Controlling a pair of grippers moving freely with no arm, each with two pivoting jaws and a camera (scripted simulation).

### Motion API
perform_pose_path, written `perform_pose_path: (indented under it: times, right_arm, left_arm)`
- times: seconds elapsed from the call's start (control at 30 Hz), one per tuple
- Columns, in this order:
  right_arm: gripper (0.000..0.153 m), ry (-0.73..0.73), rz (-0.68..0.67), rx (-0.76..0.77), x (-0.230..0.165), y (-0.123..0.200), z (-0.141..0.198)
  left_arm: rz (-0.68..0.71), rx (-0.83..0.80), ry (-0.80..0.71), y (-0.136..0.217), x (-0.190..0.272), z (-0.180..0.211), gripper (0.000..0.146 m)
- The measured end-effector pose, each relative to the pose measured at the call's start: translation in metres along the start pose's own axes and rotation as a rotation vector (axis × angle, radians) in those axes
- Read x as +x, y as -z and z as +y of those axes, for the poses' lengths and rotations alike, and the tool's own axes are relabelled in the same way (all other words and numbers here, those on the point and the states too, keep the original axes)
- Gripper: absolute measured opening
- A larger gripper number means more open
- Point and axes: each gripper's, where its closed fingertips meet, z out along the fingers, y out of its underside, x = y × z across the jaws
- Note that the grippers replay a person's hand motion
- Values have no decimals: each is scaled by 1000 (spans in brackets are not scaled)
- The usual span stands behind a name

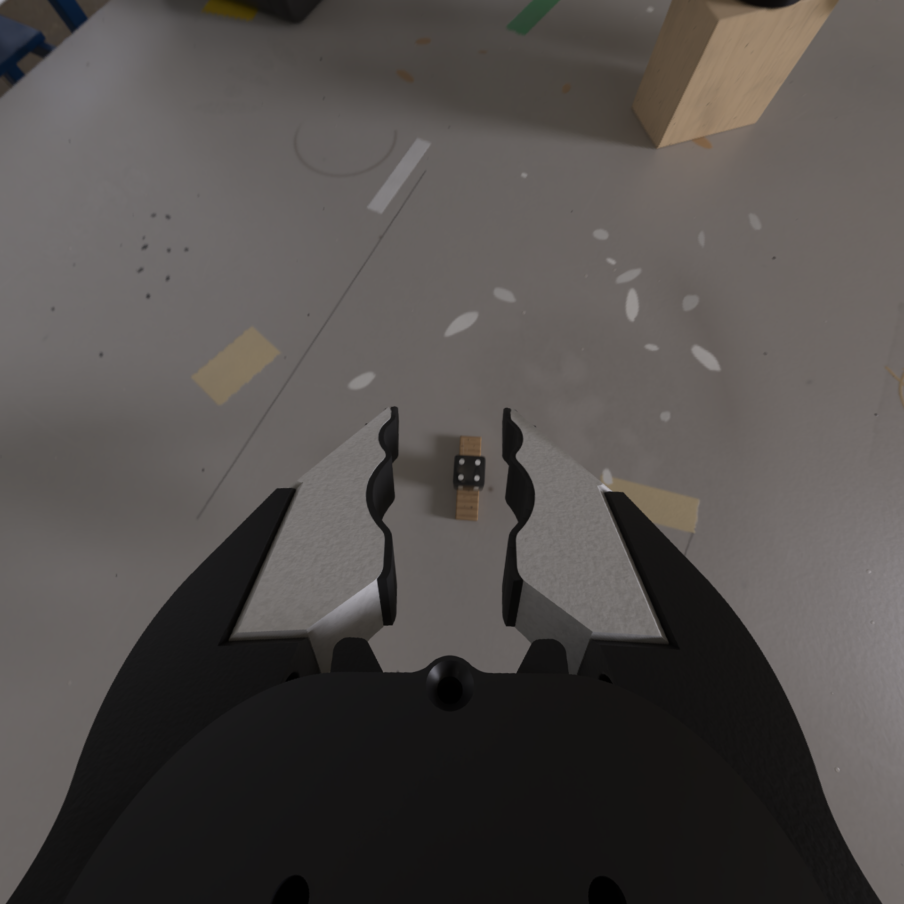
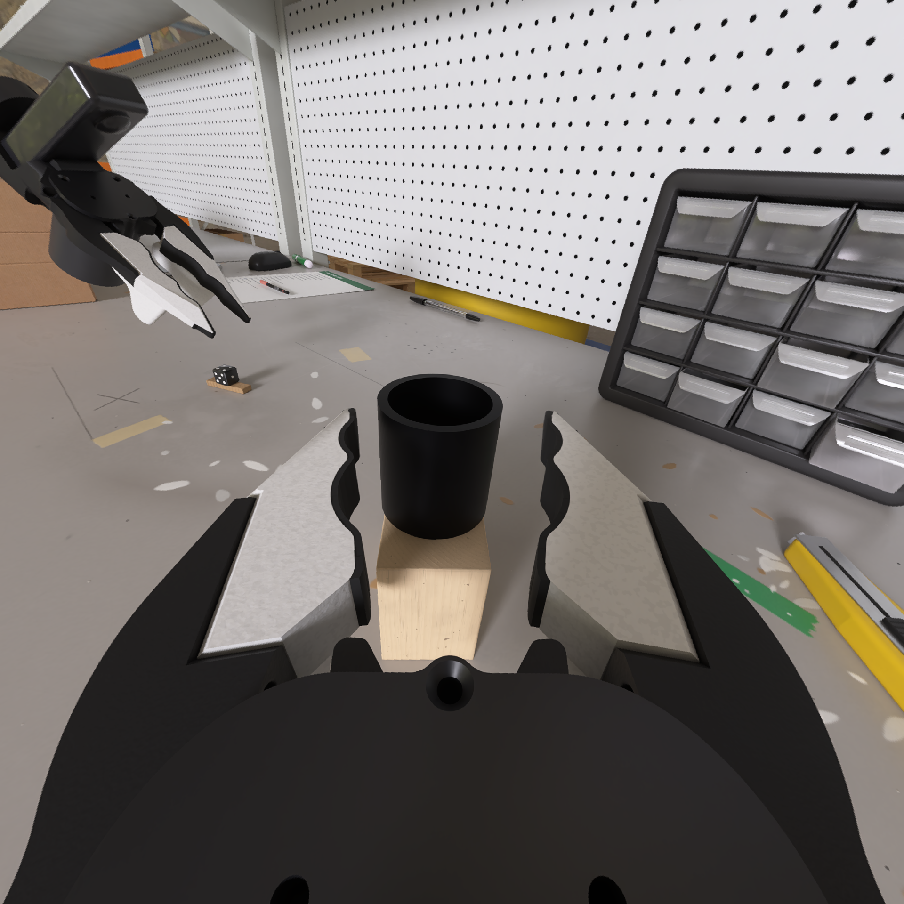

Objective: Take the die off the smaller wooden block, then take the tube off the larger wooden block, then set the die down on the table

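A black die [image 1: 469, 472] with white pips sits on a small flat wooden block [image 1: 468, 504] on the grey table. My left gripper [image 1: 450, 416] is open and hovers above them, the die showing between its fingers. In the right wrist view the die [image 2: 225, 374] and small block [image 2: 230, 386] lie far left, below the left gripper [image 2: 230, 325]. A black tube [image 2: 438, 455] stands upright on the larger wooden block [image 2: 430, 601]. My right gripper [image 2: 450, 416] is open, its fingers on either side of the tube, not touching. The larger block [image 1: 719, 73] also shows in the left wrist view.
A black parts-drawer cabinet [image 2: 763, 332] leans at the right. A yellow utility knife [image 2: 851, 611] lies at the near right. Pens [image 2: 445, 308], a paper sheet [image 2: 293, 283] and a pegboard wall [image 2: 489, 146] stand at the back. Tape strips [image 1: 235, 364] and paint flecks mark the table.
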Motion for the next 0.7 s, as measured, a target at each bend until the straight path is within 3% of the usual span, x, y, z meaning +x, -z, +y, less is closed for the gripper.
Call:
perform_pose_path:
  times: [0.23,0.7]
  right_arm:
    - [95,37,-8,-19,-4,-3,3]
    - [82,65,-36,-63,-8,-5,14]
  left_arm:
    - [24,-75,50,-7,1,25,67]
    - [104,-155,38,-29,13,44,58]
